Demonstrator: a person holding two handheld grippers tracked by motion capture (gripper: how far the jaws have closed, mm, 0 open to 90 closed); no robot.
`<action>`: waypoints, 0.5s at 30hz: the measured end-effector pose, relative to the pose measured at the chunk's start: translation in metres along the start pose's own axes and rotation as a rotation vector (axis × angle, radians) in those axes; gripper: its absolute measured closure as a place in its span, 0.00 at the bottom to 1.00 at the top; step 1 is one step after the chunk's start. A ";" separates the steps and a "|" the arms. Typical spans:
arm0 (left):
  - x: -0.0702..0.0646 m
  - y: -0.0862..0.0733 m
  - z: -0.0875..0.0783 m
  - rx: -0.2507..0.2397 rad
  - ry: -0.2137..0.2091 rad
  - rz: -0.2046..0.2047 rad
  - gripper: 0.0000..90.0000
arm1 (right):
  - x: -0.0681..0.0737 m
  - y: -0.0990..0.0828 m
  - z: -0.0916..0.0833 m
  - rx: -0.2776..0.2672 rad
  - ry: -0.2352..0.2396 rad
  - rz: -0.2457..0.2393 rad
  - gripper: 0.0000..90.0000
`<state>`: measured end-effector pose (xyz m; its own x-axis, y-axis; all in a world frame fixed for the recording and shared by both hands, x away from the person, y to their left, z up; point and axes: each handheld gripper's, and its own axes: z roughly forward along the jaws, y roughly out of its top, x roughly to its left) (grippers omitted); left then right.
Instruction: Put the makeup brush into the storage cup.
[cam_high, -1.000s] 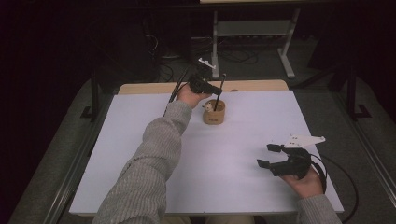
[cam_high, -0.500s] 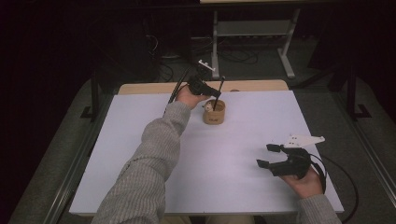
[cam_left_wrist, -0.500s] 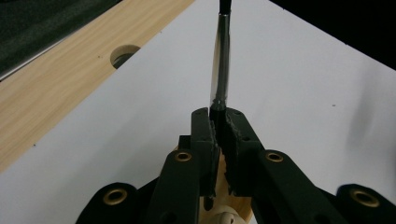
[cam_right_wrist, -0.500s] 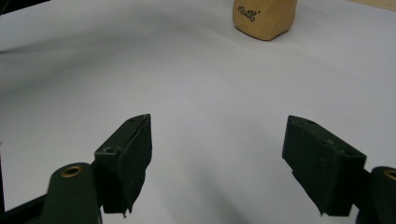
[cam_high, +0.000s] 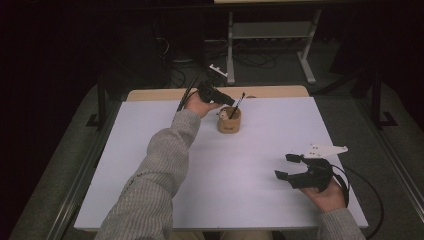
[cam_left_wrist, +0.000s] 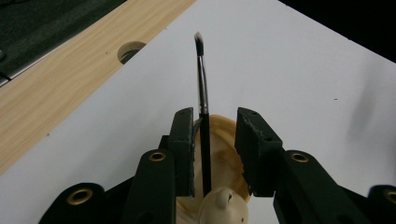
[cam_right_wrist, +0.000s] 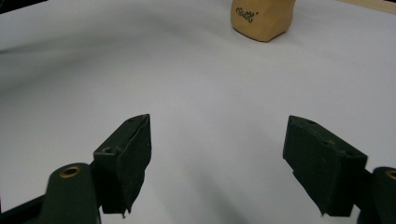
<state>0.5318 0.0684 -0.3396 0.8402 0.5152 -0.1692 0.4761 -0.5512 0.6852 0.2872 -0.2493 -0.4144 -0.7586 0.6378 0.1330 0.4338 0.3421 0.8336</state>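
White table (cam_high: 150, 165), tan cup (cam_high: 229, 121) holding a paintbrush (cam_left_wrist: 202, 93), left gripper (cam_left_wrist: 215, 144) jaws parted around it, seemingly touching one pad, right gripper (cam_right_wrist: 219, 163) wide apart.

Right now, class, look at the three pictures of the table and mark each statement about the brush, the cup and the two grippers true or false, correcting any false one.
1. The brush stands in the wooden cup. True.
2. The left gripper has its jaws clamped tight on the brush. False: the brush sits between the jaws with a gap on one side.
3. The right gripper holds the cup. False: its jaws are wide apart over the bare white table, far from the cup.
4. The brush's bristle tip points upward. True.
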 end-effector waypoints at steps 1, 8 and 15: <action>0.000 -0.001 -0.002 -0.002 0.002 -0.002 0.74 | 0.000 0.000 0.000 -0.002 -0.001 -0.002 0.25; 0.002 -0.009 -0.019 -0.021 0.008 0.000 0.70 | 0.000 0.000 0.000 -0.004 -0.005 -0.003 0.25; 0.001 -0.019 -0.034 -0.040 0.011 -0.007 0.68 | 0.001 0.001 0.000 -0.011 -0.009 -0.002 0.24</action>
<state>0.5148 0.1016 -0.3287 0.8339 0.5261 -0.1669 0.4711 -0.5209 0.7118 0.2870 -0.2482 -0.4139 -0.7551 0.6433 0.1263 0.4266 0.3358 0.8398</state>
